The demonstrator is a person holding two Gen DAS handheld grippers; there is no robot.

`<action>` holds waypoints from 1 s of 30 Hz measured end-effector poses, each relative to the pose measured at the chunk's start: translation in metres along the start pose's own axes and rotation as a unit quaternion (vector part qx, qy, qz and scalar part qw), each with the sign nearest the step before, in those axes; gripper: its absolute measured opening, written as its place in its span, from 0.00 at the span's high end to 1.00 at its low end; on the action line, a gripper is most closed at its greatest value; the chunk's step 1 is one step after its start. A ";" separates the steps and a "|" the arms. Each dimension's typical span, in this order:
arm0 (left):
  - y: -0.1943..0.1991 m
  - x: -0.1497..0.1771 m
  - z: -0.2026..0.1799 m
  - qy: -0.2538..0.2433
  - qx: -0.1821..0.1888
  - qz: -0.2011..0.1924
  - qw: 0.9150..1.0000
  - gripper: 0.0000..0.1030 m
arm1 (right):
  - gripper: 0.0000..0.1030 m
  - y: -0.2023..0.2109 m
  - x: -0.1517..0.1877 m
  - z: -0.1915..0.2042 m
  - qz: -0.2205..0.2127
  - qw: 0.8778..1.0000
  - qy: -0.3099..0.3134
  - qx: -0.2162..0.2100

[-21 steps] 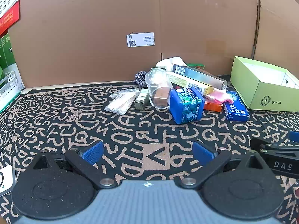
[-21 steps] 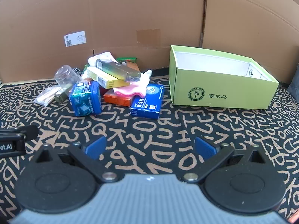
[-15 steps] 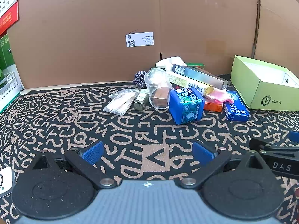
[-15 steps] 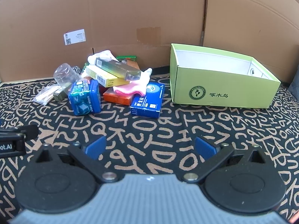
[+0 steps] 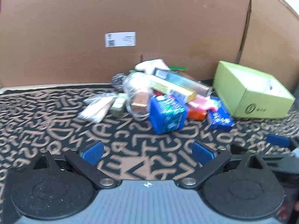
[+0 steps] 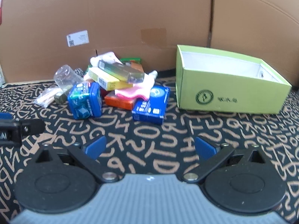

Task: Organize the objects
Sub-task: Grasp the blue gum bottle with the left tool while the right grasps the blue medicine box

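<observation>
Right now both claws are spread wide apart and hold nothing. The left gripper [image 5: 147,152] hangs low over the black mat [image 5: 56,128] with tan letters, and its 2 blue pads [image 5: 92,152] have only mat between them. The right gripper [image 6: 149,147] does the same over its part of the mat [image 6: 243,130]. A messy pile sits at the far side of the mat, close to the brown cardboard wall [image 5: 130,18]. At the near edge of the pile stands a blue tin [image 5: 167,113], also seen in the right view [image 6: 85,100]. Just left of it lies a clear plastic cup [image 5: 136,95] on its side with a small brown block inside. Farther left is a little bag of sticks [image 5: 99,107]. A long yellow box [image 6: 110,81] and a long shiny box [image 6: 120,71] lie on top of the pile, one resting across the other. A pink cloth [image 6: 138,90] hangs over an orange box [image 6: 119,101], and a flat blue box [image 6: 151,106] leans at the right end. Right of the pile, a bit apart from it, stands an open green box [image 6: 231,99] with white inside. A white label [image 5: 120,39] sticks on the wall. The left view is blurry.
</observation>
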State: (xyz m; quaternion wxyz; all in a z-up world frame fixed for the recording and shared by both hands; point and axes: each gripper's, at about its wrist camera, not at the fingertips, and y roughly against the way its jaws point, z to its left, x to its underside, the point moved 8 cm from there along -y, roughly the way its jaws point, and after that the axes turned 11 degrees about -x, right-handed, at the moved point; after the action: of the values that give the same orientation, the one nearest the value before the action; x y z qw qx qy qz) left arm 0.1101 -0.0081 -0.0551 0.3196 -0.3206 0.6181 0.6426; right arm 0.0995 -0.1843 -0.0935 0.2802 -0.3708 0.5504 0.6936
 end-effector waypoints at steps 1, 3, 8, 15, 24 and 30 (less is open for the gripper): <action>-0.003 -0.005 -0.004 0.002 0.007 -0.002 1.000 0.00 | 0.00 -0.004 -0.003 -0.002 -0.003 1.000 0.007 -0.002; -0.012 -0.015 -0.013 0.001 0.017 -0.009 1.000 0.00 | 0.00 -0.013 -0.006 -0.005 -0.002 1.000 0.015 -0.003; -0.048 -0.032 -0.040 -0.005 0.033 0.000 0.999 0.10 | 0.01 -0.045 -0.013 -0.017 0.010 1.000 0.016 -0.008; -0.079 -0.039 -0.047 0.028 0.033 0.035 0.998 0.40 | 0.23 -0.088 -0.026 -0.021 0.021 0.999 -0.018 -0.031; -0.040 -0.007 -0.042 0.013 0.085 0.051 0.995 0.42 | 0.42 -0.039 0.020 -0.018 0.042 0.998 -0.016 -0.036; 0.006 0.028 -0.042 -0.010 0.128 0.063 0.990 0.42 | 0.42 0.025 0.054 -0.010 0.058 0.997 -0.001 -0.045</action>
State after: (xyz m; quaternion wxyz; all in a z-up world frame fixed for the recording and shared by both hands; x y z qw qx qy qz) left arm 0.0891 -0.0503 -0.0756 0.3227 -0.2311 0.7113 0.5801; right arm 0.0512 -0.2008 -0.1252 0.2231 -0.3501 0.5384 0.7333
